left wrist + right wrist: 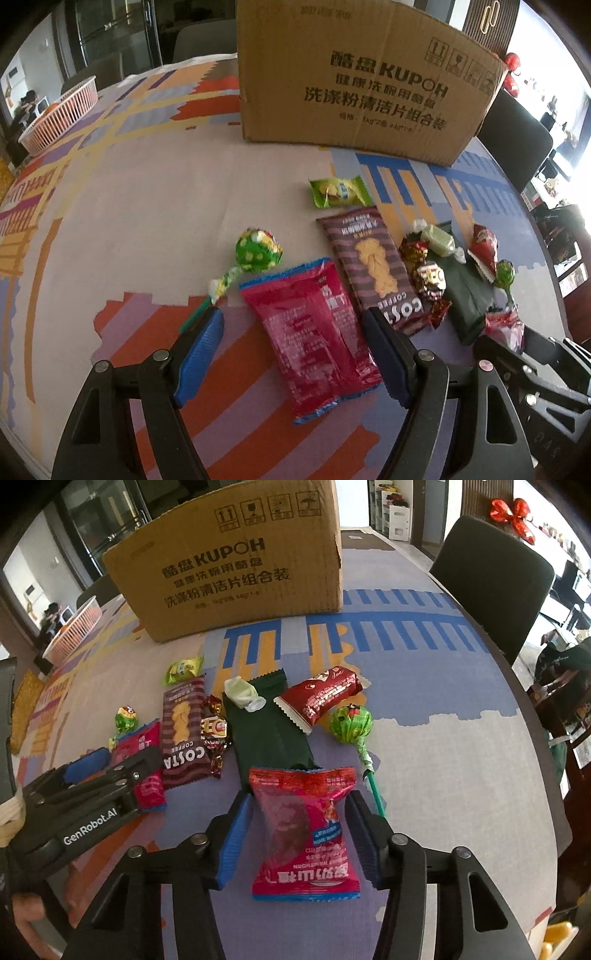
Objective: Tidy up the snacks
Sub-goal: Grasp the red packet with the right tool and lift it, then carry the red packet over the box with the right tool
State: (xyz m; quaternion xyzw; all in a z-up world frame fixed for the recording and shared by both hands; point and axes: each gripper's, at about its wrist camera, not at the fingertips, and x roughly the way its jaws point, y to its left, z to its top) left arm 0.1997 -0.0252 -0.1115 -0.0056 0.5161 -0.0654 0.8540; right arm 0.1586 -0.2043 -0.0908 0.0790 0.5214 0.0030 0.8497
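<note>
1. Judging progress, we think sorting has barely begun: every snack we see lies loose on the counter [424, 738], near the cardboard box [236, 572].
2. Our left tongs [295, 354] stand wide astride a red packet [314, 332], pads not pressing.
3. Our right tongs [295, 834] flank a red hawthorn packet [306, 827]; we cannot tell if they grip.
4. Patterned cloth covers the counter; a dark chair [491, 583] stands far right, a pink basket [59, 114] far left.

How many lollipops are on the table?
2. One lollipop lies at the left end of the snack row, behind the red packet. The other lollipop lies at the right end, below the dark red wrapped bar. None seem hidden.
</note>
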